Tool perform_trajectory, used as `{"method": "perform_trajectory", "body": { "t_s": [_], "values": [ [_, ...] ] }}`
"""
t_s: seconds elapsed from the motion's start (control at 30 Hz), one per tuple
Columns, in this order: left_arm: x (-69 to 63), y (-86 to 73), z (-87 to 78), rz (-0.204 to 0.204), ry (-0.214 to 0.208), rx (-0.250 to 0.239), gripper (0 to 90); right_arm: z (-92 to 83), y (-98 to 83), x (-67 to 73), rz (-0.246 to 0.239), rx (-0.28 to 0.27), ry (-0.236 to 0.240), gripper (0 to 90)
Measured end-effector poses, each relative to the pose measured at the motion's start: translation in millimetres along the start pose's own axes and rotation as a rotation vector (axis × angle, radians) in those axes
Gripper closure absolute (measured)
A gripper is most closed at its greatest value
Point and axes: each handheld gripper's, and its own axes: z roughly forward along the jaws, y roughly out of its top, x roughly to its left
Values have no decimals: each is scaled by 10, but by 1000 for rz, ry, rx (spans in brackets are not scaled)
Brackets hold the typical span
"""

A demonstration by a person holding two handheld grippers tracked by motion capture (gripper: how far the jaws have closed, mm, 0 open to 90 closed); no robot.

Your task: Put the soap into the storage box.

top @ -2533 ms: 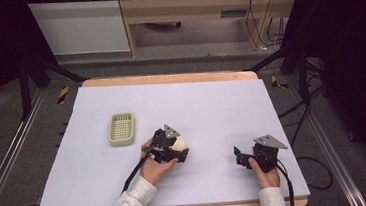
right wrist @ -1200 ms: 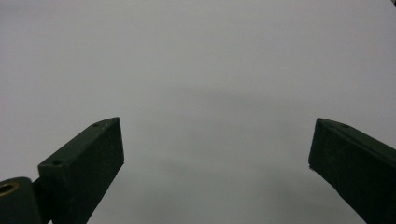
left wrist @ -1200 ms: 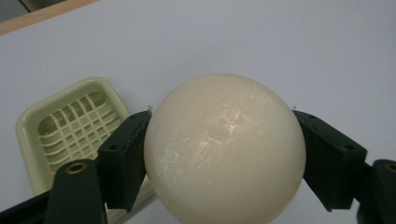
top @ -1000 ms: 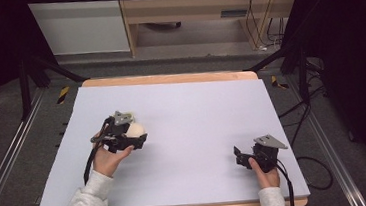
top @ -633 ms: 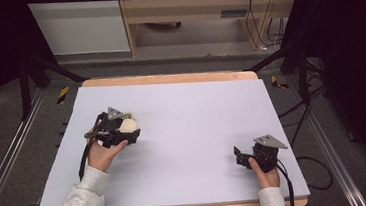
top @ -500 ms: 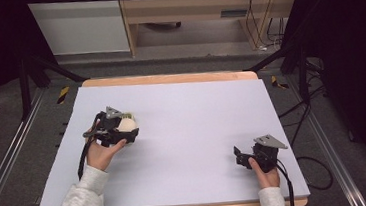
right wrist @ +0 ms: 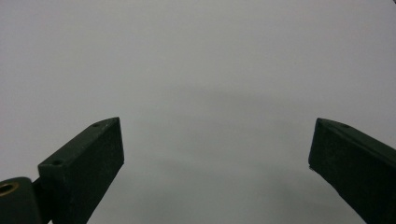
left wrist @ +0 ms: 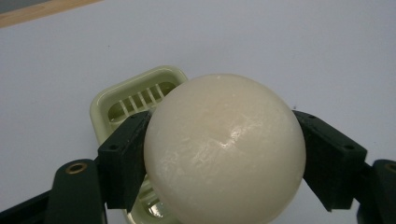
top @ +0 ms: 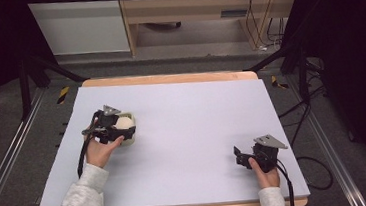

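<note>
Change: the left claw (top: 121, 130) has carried the ball (left wrist: 224, 149) from the table's middle, where it was 2.5 s ago, leftward to the dish (left wrist: 126, 105), which then lay bare at the left. In the last half second it has barely shifted.
Meaning: judging by this, the carry is nearly done and the step in hand is setting the ball into the dish; only lowering and letting go seem left.
Ball: cream, smooth, glossy, round; held above the dish's near end in the left gripper view, hiding much of it. Whether it touches the dish I cannot tell.
Dish: pale green, rounded corners, slatted floor; it lies on the table (top: 192, 112) at the left, just under and beyond the claw.
Left claw: clenched on the ball, one black jaw pressed to each side at its widest part, spread as far as the ball demands. The jaws touch nothing else that I can see.
Right claw (right wrist: 217, 158): released, jaws wide apart with nothing between them, bare table beneath. In the high view it rests near the table's right front corner, well apart from the ball, and has not moved over these pictures.
Risk: a smooth ball may roll off the slats if let go off-centre.
</note>
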Motion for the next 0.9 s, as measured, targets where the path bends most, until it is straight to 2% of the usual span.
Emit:
{"method": "perform_trajectory", "body": {
  "t_s": [0.07,0.4,0.53,0.63,0.9],
  "values": [
    [19,2,11,5,1,5,242,0,0,0,0,0,0,37],
    [153,-27,152,-45,14,17,242,0,0,-1,1,0,0,37],
    [171,-36,184,-42,12,21,242,1,0,-1,1,0,1,38],
    [189,-36,216,-55,16,15,242,1,0,0,0,1,1,37],
    [210,-58,300,-56,30,37,242,3,0,-1,-2,1,1,37]
  ]
}}
